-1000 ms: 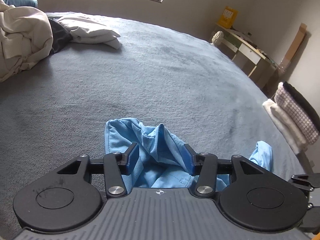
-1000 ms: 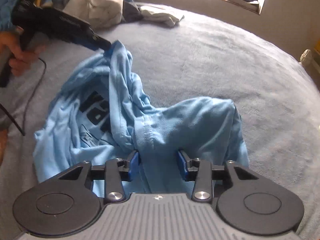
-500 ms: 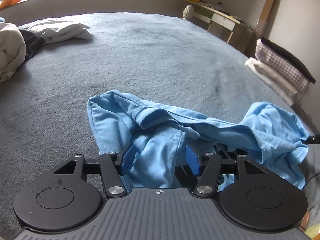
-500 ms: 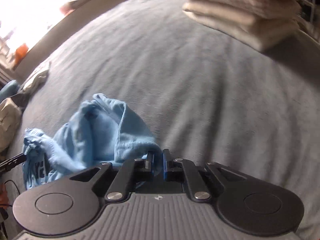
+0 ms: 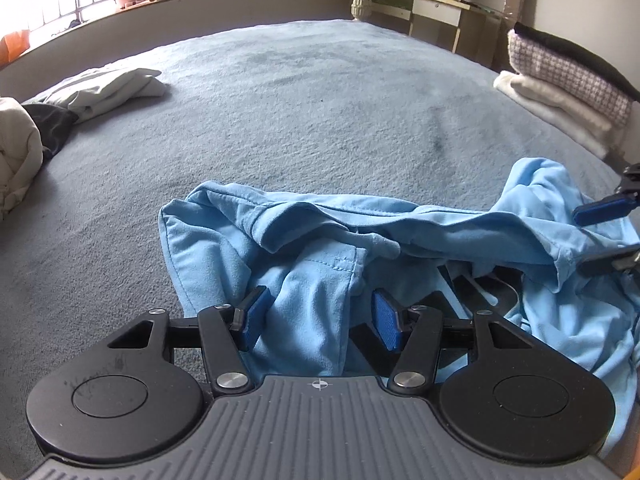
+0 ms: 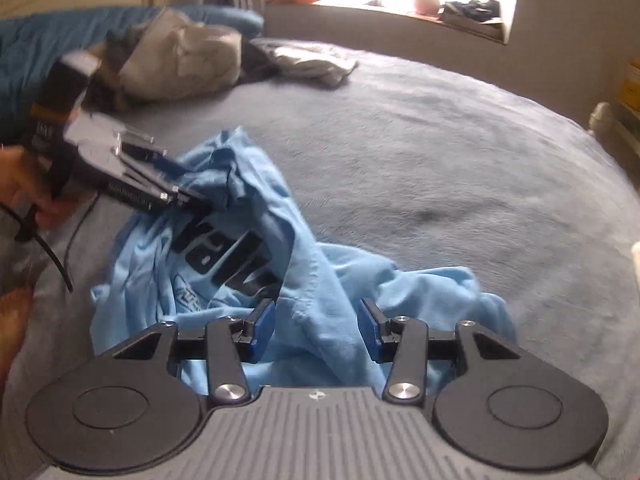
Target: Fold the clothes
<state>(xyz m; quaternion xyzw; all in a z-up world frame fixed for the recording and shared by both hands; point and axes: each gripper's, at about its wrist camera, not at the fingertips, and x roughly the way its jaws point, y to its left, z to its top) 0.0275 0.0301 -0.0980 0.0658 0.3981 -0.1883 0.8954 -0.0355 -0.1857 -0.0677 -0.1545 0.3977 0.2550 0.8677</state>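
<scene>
Now, left wrist view: left gripper [image 5: 318, 316] sits low over the light blue T-shirt [image 5: 312, 280], jaws apart. A fold of the shirt runs up between the blue pads [image 5: 384, 320], but I can't tell if they press it; spacing about as it was a sec ago. The shirt lies crumpled on the grey bed cover [image 5: 320, 100], spread wider than 1 s ago, when only a small bunch showed ahead of the jaws. It now stretches from the left gripper across to the right gripper [image 5: 604, 232], seen at the frame's far edge with cloth between its fingers. Beyond the shirt: a white folded garment [image 5: 116, 88] far off on the window side, beige and dark bunched clothes [image 5: 20, 140] near it, and a stack of folded items [image 5: 560, 84] on the opposite side. The view has swung since before; the desk [image 5: 432, 12] now sits further back.

Right wrist view, blurred: right gripper [image 6: 316, 330] is over the shirt's [image 6: 320, 292] near edge, jaws opening after being nearly shut half a sec ago. Cloth lies between the pads w/o clear contact. The black print [image 6: 236, 256] shows on the shirt. The left gripper [image 6: 176, 184], in a hand [image 6: 24, 184], holds up the shirt's far part, as 1 s ago. The clothes pile [image 6: 180, 60] lies beyond the shirt.
</scene>
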